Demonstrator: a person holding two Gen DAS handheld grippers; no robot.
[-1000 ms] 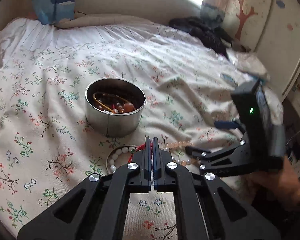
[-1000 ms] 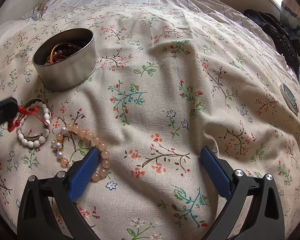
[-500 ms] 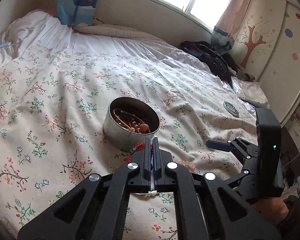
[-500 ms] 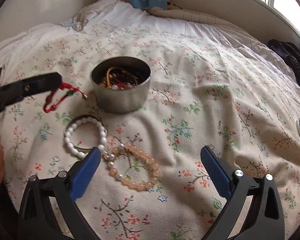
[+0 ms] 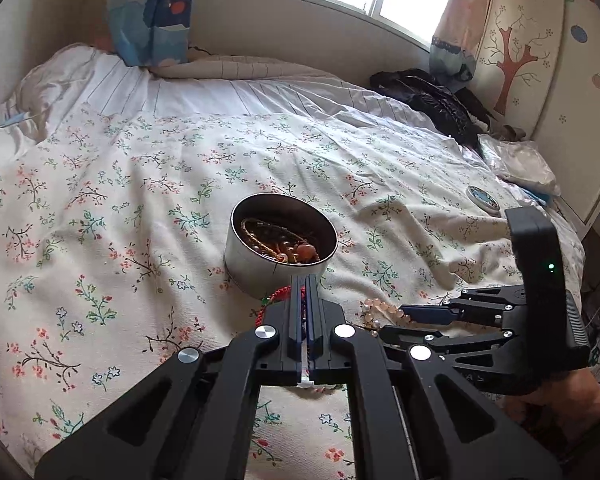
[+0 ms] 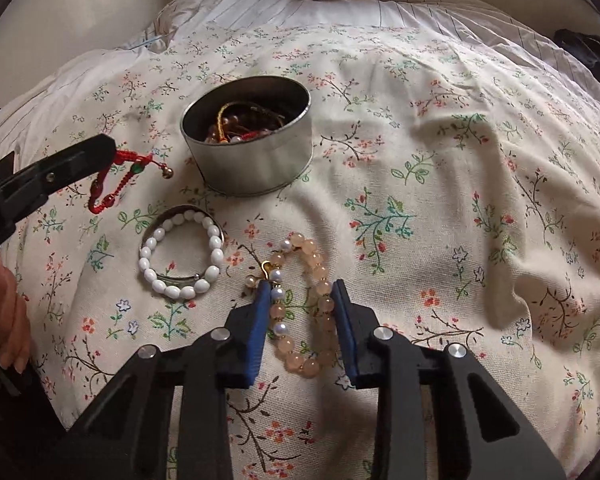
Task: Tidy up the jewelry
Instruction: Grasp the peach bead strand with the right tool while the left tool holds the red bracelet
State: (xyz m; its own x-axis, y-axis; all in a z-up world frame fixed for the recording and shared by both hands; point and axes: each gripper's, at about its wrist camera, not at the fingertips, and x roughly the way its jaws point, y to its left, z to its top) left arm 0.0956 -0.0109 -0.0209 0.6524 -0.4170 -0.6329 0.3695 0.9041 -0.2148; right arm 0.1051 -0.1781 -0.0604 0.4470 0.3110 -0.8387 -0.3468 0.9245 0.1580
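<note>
a bed (image 6: 440, 128) covered with a floral sheet is seen from two hand-held grippers. a round metal tin (image 6: 252, 160) already holding several bracelets stands near the middle of the sheet. the left gripper (image 5: 305, 280) is raised just in front of the tin, its fingers pressed together and pinching a red cord bracelet (image 6: 118, 178), which dangles clear of the sheet; a second ago it was still low over the bracelets on the sheet, so the cord has been lifted towards the tin. the right gripper (image 6: 302, 292) has been brought over a peach bead bracelet (image 6: 304, 308) lying flat on the sheet, and its fingers, spread wide a moment ago, are closing with the bracelet's loop between them; the pads look close to both sides of the loop, but firm contact cannot be told. a white bead bracelet (image 6: 180, 258), with a thin metal bangle around it, lies untouched just to the left of the peach one, between it and the tin. judged from this, the red cord is about ready to be dropped into the tin, and the peach bracelet is next.
</note>
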